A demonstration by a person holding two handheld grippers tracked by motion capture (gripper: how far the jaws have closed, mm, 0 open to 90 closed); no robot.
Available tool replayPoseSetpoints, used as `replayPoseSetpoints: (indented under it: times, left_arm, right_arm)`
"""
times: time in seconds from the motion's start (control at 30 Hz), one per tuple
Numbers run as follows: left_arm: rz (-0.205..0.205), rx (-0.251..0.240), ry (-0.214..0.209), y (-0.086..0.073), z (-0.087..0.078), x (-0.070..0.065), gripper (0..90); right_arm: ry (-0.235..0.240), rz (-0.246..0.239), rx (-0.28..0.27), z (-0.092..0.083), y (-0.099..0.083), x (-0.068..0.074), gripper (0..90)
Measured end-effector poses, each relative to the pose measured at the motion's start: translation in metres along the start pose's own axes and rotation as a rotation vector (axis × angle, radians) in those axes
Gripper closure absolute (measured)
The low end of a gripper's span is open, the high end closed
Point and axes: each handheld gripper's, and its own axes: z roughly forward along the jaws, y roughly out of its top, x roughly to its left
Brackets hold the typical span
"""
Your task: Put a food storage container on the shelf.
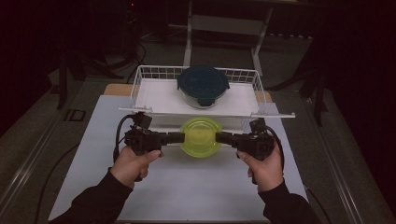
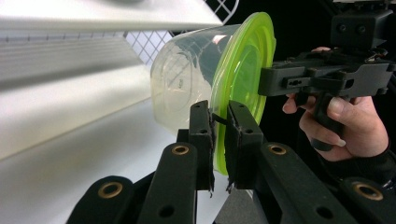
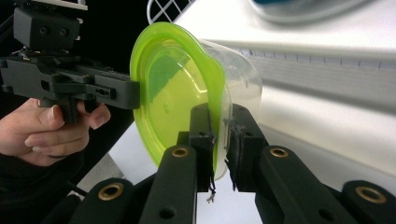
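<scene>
Both tongs, left point(image 1: 180, 137) and right point(image 1: 220, 136), are clamped on the green-lidded tub's point(image 1: 200, 136) rim mid-frame (keep them level while lifting toward the wire basket point(image 1: 140, 77)).

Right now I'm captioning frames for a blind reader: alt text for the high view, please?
Two hand-held grippers, left and right, clamp opposite edges of a clear container with a lime-green lid above a white table. Behind it, a white wire rack holds a dark-blue-lidded glass container.
</scene>
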Motion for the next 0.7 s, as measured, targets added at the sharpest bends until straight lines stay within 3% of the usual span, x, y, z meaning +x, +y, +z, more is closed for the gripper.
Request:
replayPoseSetpoints:
  times: [0.4, 0.7]
  left_arm:
    - [0.047, -0.055, 0.016, 0.049, -0.01, -0.01, 81.3]
    - [0.047, -0.067, 0.023, 0.084, -0.01, -0.011, 81.4]
  right_arm:
    - [-0.002, -0.041, -0.065, -0.007, 0.05, 0.006, 81.0]
    - [-0.024, -0.046, -0.079, -0.009, 0.083, 0.004, 81.0]
